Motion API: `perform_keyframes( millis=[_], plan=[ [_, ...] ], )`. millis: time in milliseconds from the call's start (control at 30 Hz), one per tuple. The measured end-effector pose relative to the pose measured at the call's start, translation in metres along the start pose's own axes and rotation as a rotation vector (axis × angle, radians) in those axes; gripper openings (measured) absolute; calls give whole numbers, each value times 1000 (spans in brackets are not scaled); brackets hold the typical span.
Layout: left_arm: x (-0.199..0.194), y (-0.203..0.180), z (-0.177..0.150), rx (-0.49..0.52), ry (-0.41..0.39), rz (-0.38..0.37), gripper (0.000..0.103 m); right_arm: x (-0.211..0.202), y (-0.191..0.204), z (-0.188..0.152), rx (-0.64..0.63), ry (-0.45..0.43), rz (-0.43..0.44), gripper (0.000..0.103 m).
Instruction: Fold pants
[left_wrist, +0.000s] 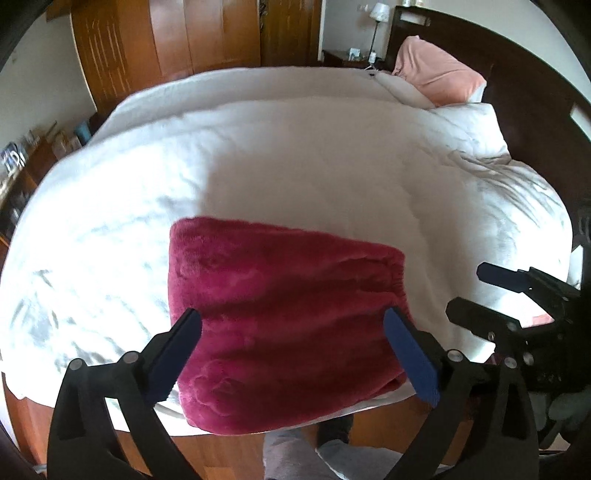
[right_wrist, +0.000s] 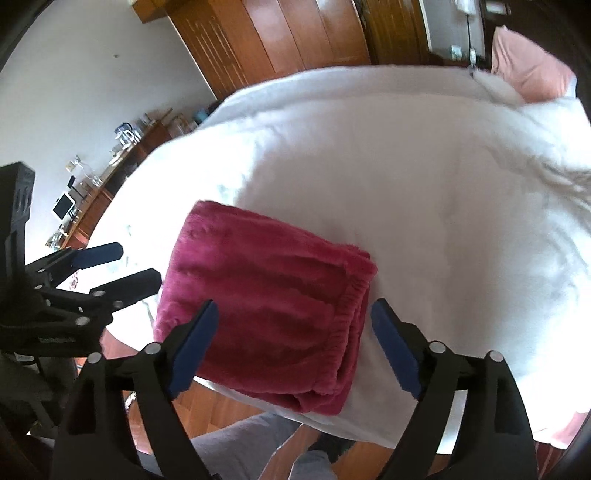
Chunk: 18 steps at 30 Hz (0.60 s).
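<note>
The dark red fleece pants (left_wrist: 280, 325) lie folded into a thick rectangle at the near edge of the white bed (left_wrist: 295, 155); their elastic waistband faces right. They also show in the right wrist view (right_wrist: 266, 295). My left gripper (left_wrist: 293, 321) is open and empty, held just above the pants, its blue pads spread wide. My right gripper (right_wrist: 293, 314) is open and empty, over the pants' right half. Each gripper shows in the other's view: the right one (left_wrist: 465, 288) at the right, the left one (right_wrist: 140, 262) at the left.
A pink pillow (left_wrist: 439, 74) lies at the dark headboard, far right. Wooden wardrobes (left_wrist: 166, 40) stand behind the bed. A low wooden shelf with small items (right_wrist: 85, 206) runs along the left wall. The person's grey-trousered legs (left_wrist: 295, 458) stand on the wooden floor below.
</note>
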<state>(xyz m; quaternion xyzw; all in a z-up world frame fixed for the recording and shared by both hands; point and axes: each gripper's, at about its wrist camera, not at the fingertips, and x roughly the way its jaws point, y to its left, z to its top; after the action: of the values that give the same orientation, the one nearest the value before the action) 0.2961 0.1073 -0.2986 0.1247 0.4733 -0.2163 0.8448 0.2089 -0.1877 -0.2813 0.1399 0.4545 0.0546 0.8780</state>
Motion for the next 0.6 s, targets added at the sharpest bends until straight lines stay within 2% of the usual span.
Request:
perform_keyframes(
  millis=[133,267,433,600],
  plan=[
    [-17,-10,1,37,-53,20,98,-16,6,0,-6,-35,3,94],
    [-28,-14,2,59,-88,34,98,-19,1,-6,6,-34,-9,95],
    [-21,-11,-4,61,-75,56,98,-5,-15,-13,62,-13,-13,95],
    [-2,-2,-10,43,-40,93,98,24,-28,-20,103,43,-13,95]
  ],
)
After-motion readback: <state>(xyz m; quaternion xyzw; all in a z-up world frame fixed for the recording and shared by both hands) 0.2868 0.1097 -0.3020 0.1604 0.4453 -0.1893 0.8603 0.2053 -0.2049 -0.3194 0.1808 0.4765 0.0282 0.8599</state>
